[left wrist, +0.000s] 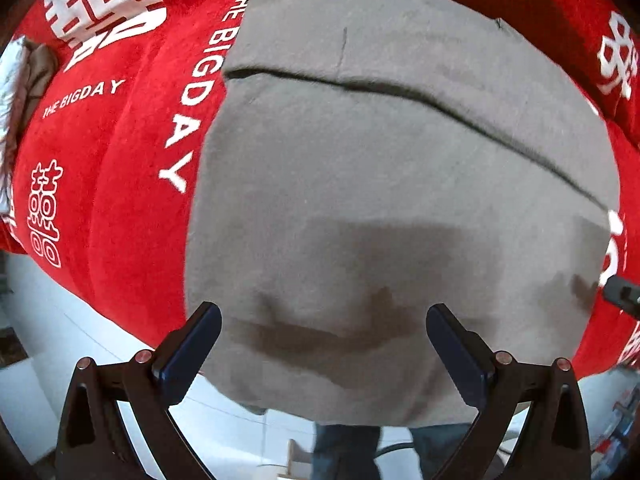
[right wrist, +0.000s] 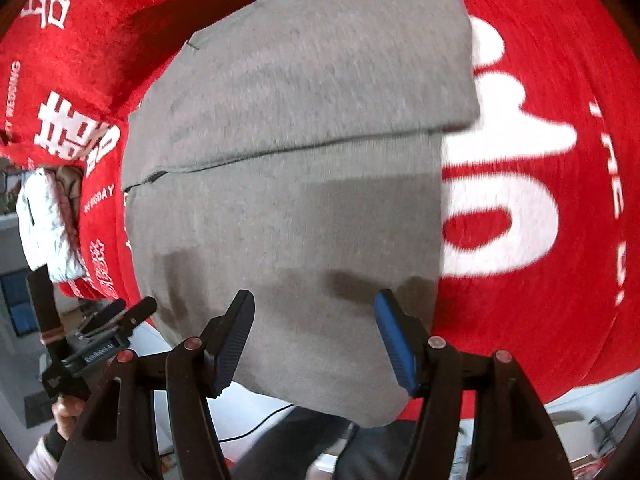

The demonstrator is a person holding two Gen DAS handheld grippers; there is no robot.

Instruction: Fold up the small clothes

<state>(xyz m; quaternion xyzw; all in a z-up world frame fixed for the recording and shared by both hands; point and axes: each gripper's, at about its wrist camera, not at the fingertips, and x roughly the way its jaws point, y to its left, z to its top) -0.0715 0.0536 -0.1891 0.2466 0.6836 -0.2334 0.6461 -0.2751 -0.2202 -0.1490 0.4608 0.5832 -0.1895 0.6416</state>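
Note:
A grey garment [left wrist: 380,184] lies on the red cloth, with its far part folded over toward me along a dark edge. Its near edge hangs over the table's front. It also fills the right wrist view [right wrist: 288,200]. My left gripper [left wrist: 324,332] is open and empty, just above the garment's near left part. My right gripper [right wrist: 316,320] is open and empty above the garment's near right part. The left gripper [right wrist: 128,312] shows at the left of the right wrist view, and the right gripper's tip [left wrist: 620,296] shows at the right edge of the left wrist view.
A red cloth [left wrist: 120,200] with white lettering covers the table. A white and brown bundle of fabric [right wrist: 48,216] lies at the far left edge. The person's legs [left wrist: 348,452] and the pale floor are below the table's front edge.

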